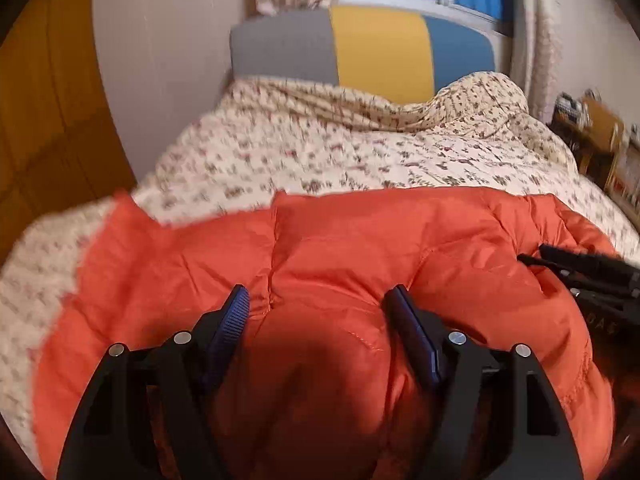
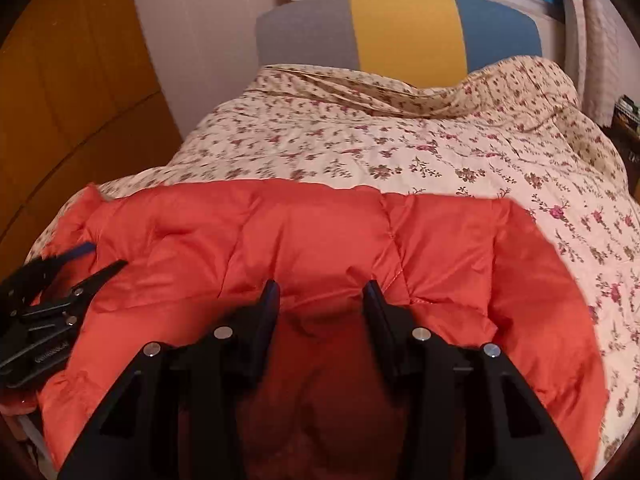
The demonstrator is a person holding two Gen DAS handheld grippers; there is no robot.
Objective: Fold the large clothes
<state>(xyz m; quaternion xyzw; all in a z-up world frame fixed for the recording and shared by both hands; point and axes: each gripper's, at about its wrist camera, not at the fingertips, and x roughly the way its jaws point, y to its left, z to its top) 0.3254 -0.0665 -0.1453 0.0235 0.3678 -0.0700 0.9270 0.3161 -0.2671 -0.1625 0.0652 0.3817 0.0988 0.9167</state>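
Observation:
An orange puffy down jacket [image 1: 340, 248] lies spread across the near end of the bed; it also shows in the right wrist view [image 2: 320, 232]. My left gripper [image 1: 318, 300] is open, its fingers straddling a bulge of the jacket's near edge; it shows at the left of the right wrist view [image 2: 86, 260]. My right gripper [image 2: 320, 294] is open, with jacket fabric bulging between its fingers; it shows at the right of the left wrist view [image 1: 560, 256]. Whether either one pinches the fabric cannot be told.
The bed carries a cream floral quilt [image 2: 400, 152], bunched at the far right. A grey, yellow and blue headboard [image 2: 400, 28] stands under a window. A wooden wardrobe [image 1: 48, 120] is on the left, and a wooden shelf [image 1: 600, 136] on the right.

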